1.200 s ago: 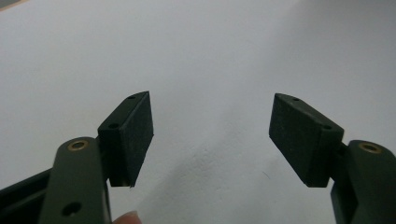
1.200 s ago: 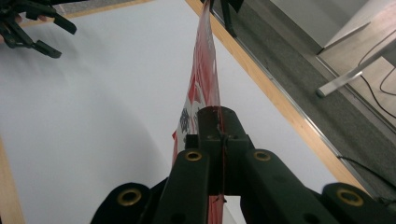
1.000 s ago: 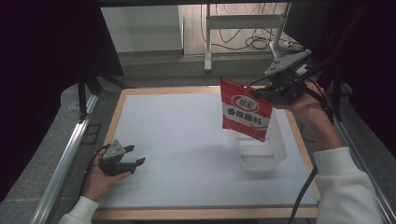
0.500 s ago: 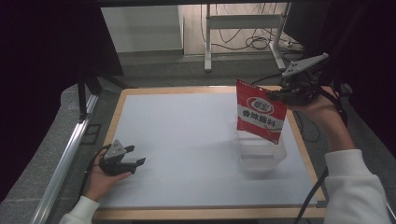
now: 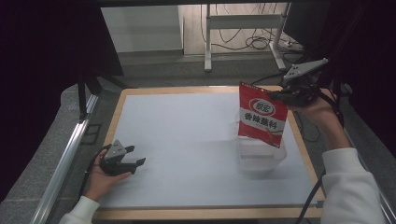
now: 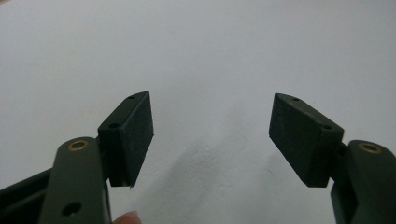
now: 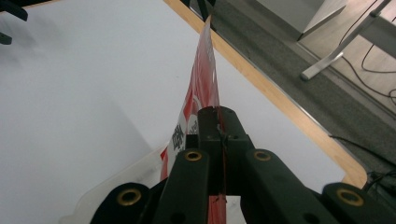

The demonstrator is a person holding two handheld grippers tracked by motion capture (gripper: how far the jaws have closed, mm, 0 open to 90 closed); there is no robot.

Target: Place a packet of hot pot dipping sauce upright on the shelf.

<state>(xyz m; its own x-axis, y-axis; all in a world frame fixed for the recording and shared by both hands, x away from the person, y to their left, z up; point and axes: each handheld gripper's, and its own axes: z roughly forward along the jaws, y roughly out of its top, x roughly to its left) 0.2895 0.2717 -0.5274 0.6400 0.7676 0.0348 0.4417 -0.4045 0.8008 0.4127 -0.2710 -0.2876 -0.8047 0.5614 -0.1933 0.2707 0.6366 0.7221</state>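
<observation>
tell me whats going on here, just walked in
A person at a white-topped table holds a tool in each hand. The right tool is shut on the top edge of a red seasoning packet, which hangs above a clear plastic container near the table's right side. The left tool rests on the table at the near left, its jaws open and holding nothing.

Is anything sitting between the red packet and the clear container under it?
Nothing visible. The right gripper holds the red packet by its top edge, hanging directly over the clear container, which looks empty. The left gripper rests open on the white table, well off to the side.
</observation>
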